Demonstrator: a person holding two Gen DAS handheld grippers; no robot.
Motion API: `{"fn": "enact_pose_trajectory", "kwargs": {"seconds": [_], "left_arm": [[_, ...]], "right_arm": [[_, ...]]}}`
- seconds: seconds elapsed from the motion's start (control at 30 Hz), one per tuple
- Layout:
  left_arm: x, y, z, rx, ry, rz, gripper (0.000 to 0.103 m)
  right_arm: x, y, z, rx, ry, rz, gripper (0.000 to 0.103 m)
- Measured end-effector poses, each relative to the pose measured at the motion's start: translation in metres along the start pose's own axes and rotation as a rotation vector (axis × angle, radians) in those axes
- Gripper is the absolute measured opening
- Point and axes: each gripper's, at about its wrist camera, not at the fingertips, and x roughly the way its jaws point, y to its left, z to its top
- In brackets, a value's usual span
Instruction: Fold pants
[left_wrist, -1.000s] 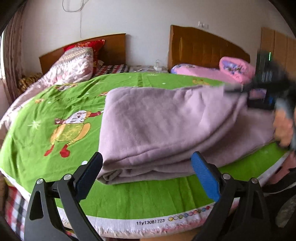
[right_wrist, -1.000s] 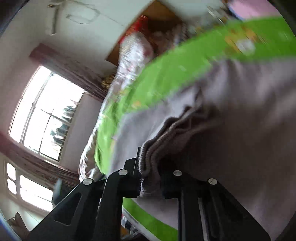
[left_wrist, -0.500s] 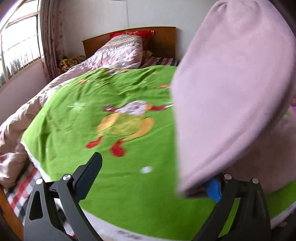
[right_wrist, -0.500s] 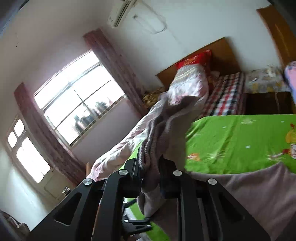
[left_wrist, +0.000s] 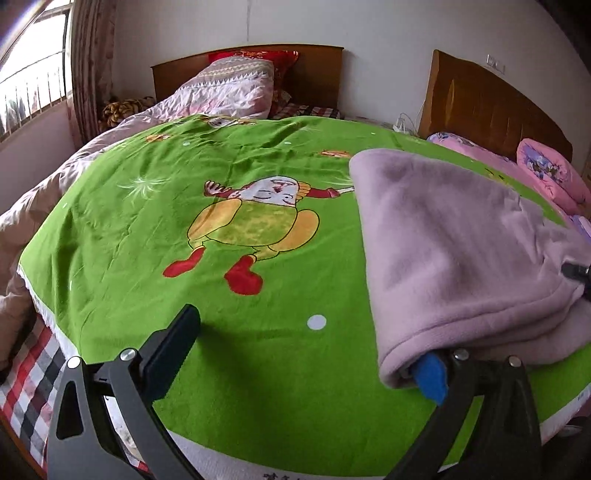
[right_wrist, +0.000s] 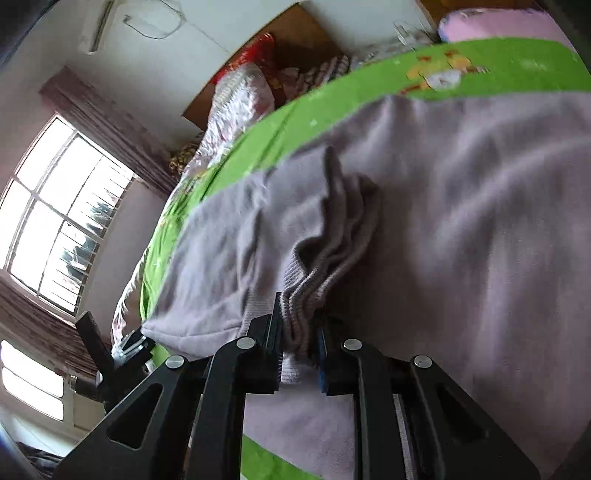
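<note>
On the green cartoon-print bedspread (left_wrist: 258, 177) lie the mauve fleece pants (left_wrist: 454, 236), folded over themselves toward the right side of the bed. From the left wrist view, the left gripper (left_wrist: 303, 350) has its fingers spread wide; the fold's near corner drapes over the blue-padded right finger (left_wrist: 430, 374), while the dark left finger (left_wrist: 173, 347) stands clear over bare spread. From the right wrist view, the right gripper (right_wrist: 299, 347) is clamped nearly closed on the pants' ribbed waistband (right_wrist: 299, 306).

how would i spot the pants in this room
Start at the big green bedspread with the cartoon figure. The pants lie folded on its right side. They are the only plain mauve fleece there, unlike the patterned pink bedding behind.
</note>
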Motion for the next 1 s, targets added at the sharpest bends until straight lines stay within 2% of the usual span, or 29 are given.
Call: {"fn": "enact_pose_trajectory", "kwargs": {"seconds": [0.17, 0.3, 0.53, 0.67, 0.8, 0.83, 0.9, 0.93, 0.97, 1.0], "left_arm": [[-0.003, -0.002, -0.001, -0.011, 0.006, 0.017, 0.102], [-0.003, -0.003, -0.001, -0.007, 0.008, 0.016, 0.102], [-0.004, -0.008, 0.001, 0.033, 0.02, 0.033, 0.102], [-0.009, -0.017, 0.003, 0.099, 0.024, 0.08, 0.101], [-0.01, -0.025, 0.006, 0.16, 0.027, 0.128, 0.101], [-0.012, -0.027, 0.007, 0.175, 0.04, 0.135, 0.101], [-0.022, -0.031, 0.006, 0.229, 0.066, 0.143, 0.101], [-0.029, -0.033, 0.004, 0.276, 0.083, 0.134, 0.101], [-0.041, -0.035, 0.0, 0.347, 0.105, 0.113, 0.101], [-0.051, -0.036, -0.003, 0.39, 0.115, 0.098, 0.101]], "right_arm": [[-0.021, 0.015, -0.002, -0.03, -0.042, 0.03, 0.016], [-0.015, 0.006, -0.012, 0.006, -0.004, -0.002, 0.016], [-0.007, -0.011, -0.024, 0.057, 0.032, 0.005, 0.017], [-0.014, 0.001, -0.025, -0.011, 0.001, -0.009, 0.016], [-0.005, -0.012, -0.028, 0.016, 0.04, 0.002, 0.013], [-0.006, -0.011, -0.027, 0.002, 0.043, -0.004, 0.016], [-0.014, -0.009, -0.026, -0.02, 0.047, -0.019, 0.032], [-0.019, -0.008, -0.025, -0.024, 0.05, -0.014, 0.036], [-0.028, -0.007, -0.025, -0.037, 0.036, -0.005, 0.046], [-0.037, -0.005, -0.024, -0.065, 0.005, -0.024, 0.047]]}}
